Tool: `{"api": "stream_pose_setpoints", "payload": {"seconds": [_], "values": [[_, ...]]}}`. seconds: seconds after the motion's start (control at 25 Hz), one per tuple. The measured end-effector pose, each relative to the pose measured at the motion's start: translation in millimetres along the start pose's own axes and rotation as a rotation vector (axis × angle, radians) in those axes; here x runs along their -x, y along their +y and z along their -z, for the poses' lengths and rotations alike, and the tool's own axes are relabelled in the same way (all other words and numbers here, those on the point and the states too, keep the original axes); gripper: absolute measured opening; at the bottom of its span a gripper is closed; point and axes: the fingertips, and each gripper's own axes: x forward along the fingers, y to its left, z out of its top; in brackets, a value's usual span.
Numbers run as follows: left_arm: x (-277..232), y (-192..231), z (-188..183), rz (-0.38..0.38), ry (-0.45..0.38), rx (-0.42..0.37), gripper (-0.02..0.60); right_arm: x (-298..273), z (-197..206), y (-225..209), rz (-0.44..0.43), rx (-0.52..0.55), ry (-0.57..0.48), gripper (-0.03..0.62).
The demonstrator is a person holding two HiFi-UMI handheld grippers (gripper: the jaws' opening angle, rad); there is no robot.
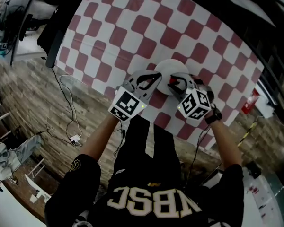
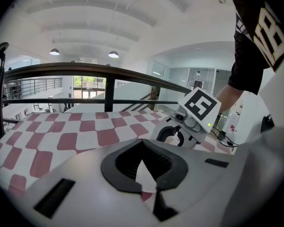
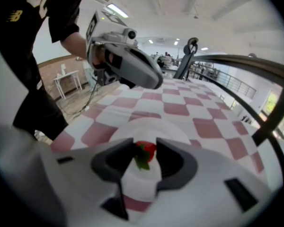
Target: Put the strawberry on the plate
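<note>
- The right gripper (image 3: 145, 145) has its fingers clamped on the strawberry (image 3: 147, 151), one pad on each side, with the green leaves toward the camera.
- The strawberry hangs over the plate (image 3: 149, 126), inside its rim on the side nearer the person. I cannot tell whether it touches the plate yet.
- The left gripper (image 2: 142, 142) has its fingers together with nothing between them. It sits just beside the plate, on the person's left of it, above the checked table (image 1: 132, 27).
- The step in hand looks like the placing itself, since the fruit is already over the plate.
- The next move calls for a short, gentle lowering onto the plate, then opening the fingers and lifting straight up so the strawberry does not roll off.
</note>
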Motion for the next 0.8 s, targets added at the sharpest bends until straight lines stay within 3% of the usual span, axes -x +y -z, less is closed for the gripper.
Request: {"api": "stream_pose_setpoints", "payload": {"seconds": [0.44,0.64,0.8], "values": [[7.6,6.0,-11.5,-0.036,-0.023,0.016,0.012,-11.6,6.3,-1.0,-0.025,-0.028,0.045,0.177],[26.2,9.0,-39.7,-0.063,-0.039,0.015,0.012,16.4,-17.9,-5.5,0.002,-0.073,0.010,0.199],[43.0,12.5,-75.0,-0.087,-0.062,0.033,0.012,54.6,-48.9,-17.6,0.078,-0.105,-0.033,0.198]]}}
